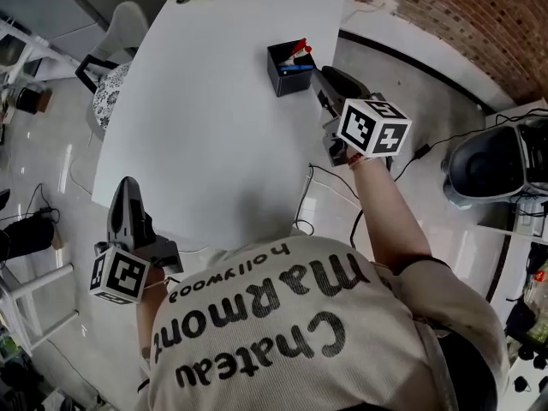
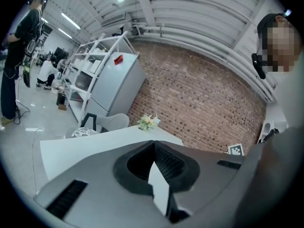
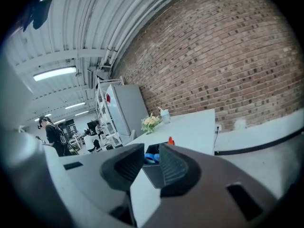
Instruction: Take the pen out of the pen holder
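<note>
Overhead view; two low across table (image 1: 214, 101)

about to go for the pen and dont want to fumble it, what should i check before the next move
1. Right gripper jaws apart: ok, a narrow gap with nothing between them.
2. Aimed at the pen holder: ok, it shows through the gap.
3. Pen within reach: ok, the red pen sticks up above the rim.
4. Jaws around the pen: not ok, they are short of the holder.
5. Left gripper out of the way: ok, shut and empty at the near edge of the white table.
</note>
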`<state>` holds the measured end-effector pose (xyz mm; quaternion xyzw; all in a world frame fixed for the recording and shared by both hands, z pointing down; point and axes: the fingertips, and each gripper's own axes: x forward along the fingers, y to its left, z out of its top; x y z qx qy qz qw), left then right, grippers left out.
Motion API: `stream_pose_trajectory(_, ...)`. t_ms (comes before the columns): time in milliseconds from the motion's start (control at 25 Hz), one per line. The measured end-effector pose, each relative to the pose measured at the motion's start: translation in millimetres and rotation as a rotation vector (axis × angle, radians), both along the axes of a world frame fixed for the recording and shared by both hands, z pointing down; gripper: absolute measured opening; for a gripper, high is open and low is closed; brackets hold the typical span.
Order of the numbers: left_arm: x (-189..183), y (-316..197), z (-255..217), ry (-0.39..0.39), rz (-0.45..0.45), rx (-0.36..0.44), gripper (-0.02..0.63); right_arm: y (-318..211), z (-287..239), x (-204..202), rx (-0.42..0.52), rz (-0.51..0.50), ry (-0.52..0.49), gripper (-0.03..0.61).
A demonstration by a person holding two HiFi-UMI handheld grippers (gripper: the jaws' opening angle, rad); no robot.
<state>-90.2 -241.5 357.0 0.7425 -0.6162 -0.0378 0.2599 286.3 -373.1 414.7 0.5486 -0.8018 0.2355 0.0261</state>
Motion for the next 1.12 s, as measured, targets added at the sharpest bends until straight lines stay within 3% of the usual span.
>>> stream_pose_trajectory(1120,-9,-10,13,-0.021,-0.039,-0.048,0.0,-57,32,-13,-0.05,-0.065,0.127,0.104)
